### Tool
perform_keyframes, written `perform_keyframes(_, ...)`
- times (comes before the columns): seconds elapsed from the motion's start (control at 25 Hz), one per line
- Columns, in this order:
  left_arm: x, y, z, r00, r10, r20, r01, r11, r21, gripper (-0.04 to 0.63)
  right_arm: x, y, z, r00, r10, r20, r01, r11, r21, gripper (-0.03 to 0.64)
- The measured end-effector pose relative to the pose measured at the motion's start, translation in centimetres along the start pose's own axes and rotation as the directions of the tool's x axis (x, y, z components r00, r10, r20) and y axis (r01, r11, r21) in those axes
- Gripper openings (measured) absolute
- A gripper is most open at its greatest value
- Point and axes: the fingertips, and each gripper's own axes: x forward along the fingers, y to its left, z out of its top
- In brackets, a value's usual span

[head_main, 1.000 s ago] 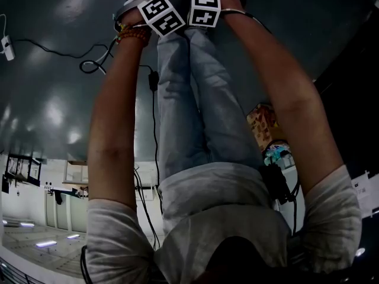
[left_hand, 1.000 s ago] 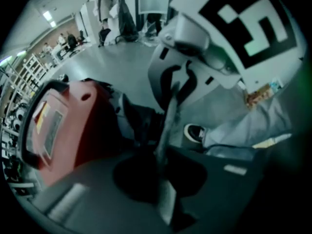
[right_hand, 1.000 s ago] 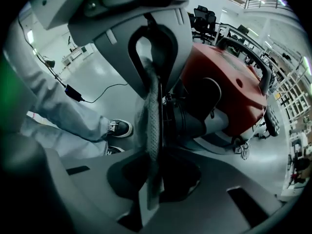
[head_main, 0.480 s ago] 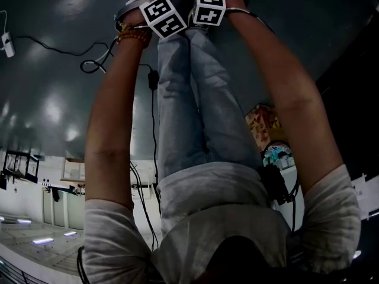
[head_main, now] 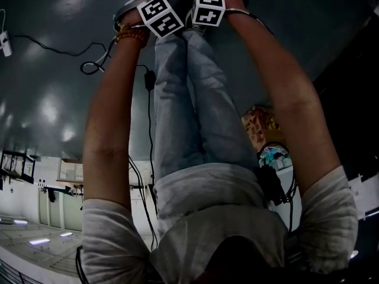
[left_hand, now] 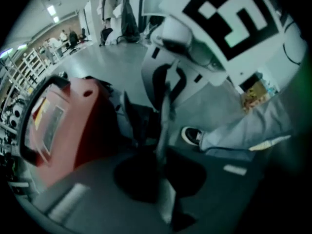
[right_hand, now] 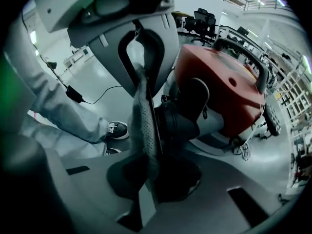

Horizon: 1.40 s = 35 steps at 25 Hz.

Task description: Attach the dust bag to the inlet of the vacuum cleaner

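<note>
Two grips: right tongs clamp dust bag beside vacuum inlet; left tongs closing on it.

I stand on a glossy grey floor (lamp glare all over it). The red vacuum sits by my shoes, and a black cable loops nearby.

Your left arm and right arm reach straight down, side by side. Left gripper: jaws closing on the dust bag edge between them. Right gripper: clamped on that fabric.
</note>
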Motion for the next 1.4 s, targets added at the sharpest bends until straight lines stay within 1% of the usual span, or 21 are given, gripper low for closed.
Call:
perform_keyframes(0.08,-0.5,-0.1,0.3,1.0,0.006,0.0,-0.006,0.999,0.048,0.032,0.4,0.7,-0.3,1.0,0.011,-0.002,-0.011,0.999,0.032,0.032)
perform_keyframes(0.12,-0.3,0.0,0.3,1.0,0.002,-0.003,-0.002,0.998,0.06,0.035,0.4,1.0,-0.3,1.0,0.012,-0.008,-0.012,0.999,0.03,0.032)
perform_keyframes(0.16,0.0,0.3,0.2,1.0,-0.006,-0.006,0.007,0.998,0.057,0.038,0.3,1.0,-0.1,1.0,0.008,-0.016,-0.008,1.0,0.018,0.032)
perform_keyframes(0.24,0.8,0.7,-0.2,1.0,-0.031,-0.006,0.031,0.999,0.013,0.037,-0.3,0.6,0.4,1.0,-0.008,-0.021,0.007,1.0,-0.014,0.032)
perform_keyframes(0.32,1.3,0.7,-0.4,0.999,-0.048,0.0,0.048,0.998,-0.037,0.033,-1.1,0.0,0.8,1.0,-0.013,-0.012,0.013,1.0,-0.026,0.032)
perform_keyframes(0.36,1.4,0.5,-0.4,0.999,-0.05,0.001,0.05,0.997,-0.05,0.031,-1.3,-0.2,0.8,1.0,-0.006,-0.008,0.006,1.0,-0.021,0.032)
perform_keyframes(0.44,1.2,0.1,-0.2,0.999,-0.039,-0.004,0.039,0.998,-0.053,0.029,-1.0,-0.5,0.5,1.0,0.016,-0.003,-0.016,1.0,0.005,0.032)
perform_keyframes(0.52,0.6,0.0,0.1,1.0,-0.022,-0.006,0.022,0.999,-0.037,0.029,-0.4,-0.6,0.1,1.0,0.027,-0.004,-0.026,0.999,0.041,0.032)
perform_keyframes(0.6,0.0,0.2,0.6,1.0,-0.006,-0.002,0.006,1.0,0.007,0.031,0.2,-0.4,-0.2,1.0,0.025,-0.008,-0.024,0.997,0.068,0.032)
perform_keyframes(0.68,-0.1,0.5,0.8,1.0,-0.002,-0.005,0.002,0.998,0.056,0.037,0.2,0.1,-0.3,1.0,0.015,-0.02,-0.014,0.998,0.059,0.032)
perform_keyframes(0.72,0.1,0.5,0.7,1.0,-0.007,-0.007,0.008,0.998,0.061,0.038,0.1,0.3,-0.2,1.0,0.007,-0.027,-0.006,0.999,0.043,0.032)
perform_keyframes(0.76,0.3,0.5,0.5,1.0,-0.014,-0.007,0.014,0.999,0.051,0.038,-0.1,0.5,-0.1,0.999,-0.001,-0.033,0.002,1.0,0.024,0.032)
perform_keyframes(0.92,1.1,0.5,-0.3,1.0,-0.023,0.007,0.023,0.999,-0.031,0.029,-0.9,-0.4,0.5,0.999,-0.028,-0.032,0.026,0.998,-0.056,0.032)
perform_keyframes(1.0,0.9,0.3,-0.3,1.0,-0.012,0.0,0.012,0.999,-0.038,0.028,-0.7,-0.9,0.5,0.999,-0.026,-0.023,0.024,0.998,-0.064,0.032)
perform_keyframes(1.08,0.1,0.4,0.1,1.0,0.005,-0.009,-0.005,1.0,-0.003,0.029,-0.3,-0.7,0.2,1.0,-0.02,-0.014,0.019,0.999,-0.028,0.032)
perform_keyframes(1.16,-0.8,0.8,0.8,1.0,0.018,-0.01,-0.017,0.997,0.073,0.036,0.0,-0.2,-0.2,1.0,-0.012,-0.01,0.012,1.0,0.018,0.032)
perform_keyframes(1.24,-1.2,1.3,1.3,1.0,0.023,-0.015,-0.02,0.99,0.142,0.05,0.4,0.4,-0.4,1.0,-0.002,-0.01,0.003,0.999,0.042,0.032)
perform_keyframes(1.28,-1.2,1.7,1.3,1.0,0.021,-0.016,-0.018,0.988,0.156,0.052,0.5,0.5,-0.3,1.0,0.0,-0.013,0.0,0.999,0.046,0.032)
perform_keyframes(1.32,-1.0,1.9,1.2,1.0,0.018,-0.015,-0.016,0.988,0.153,0.051,0.5,0.4,-0.2,1.0,-0.001,-0.018,0.002,0.999,0.042,0.032)
perform_keyframes(1.4,-0.3,2.2,0.7,1.0,0.016,-0.005,-0.015,0.994,0.104,0.035,0.2,-0.1,0.0,0.999,-0.017,-0.032,0.017,1.0,0.007,0.032)
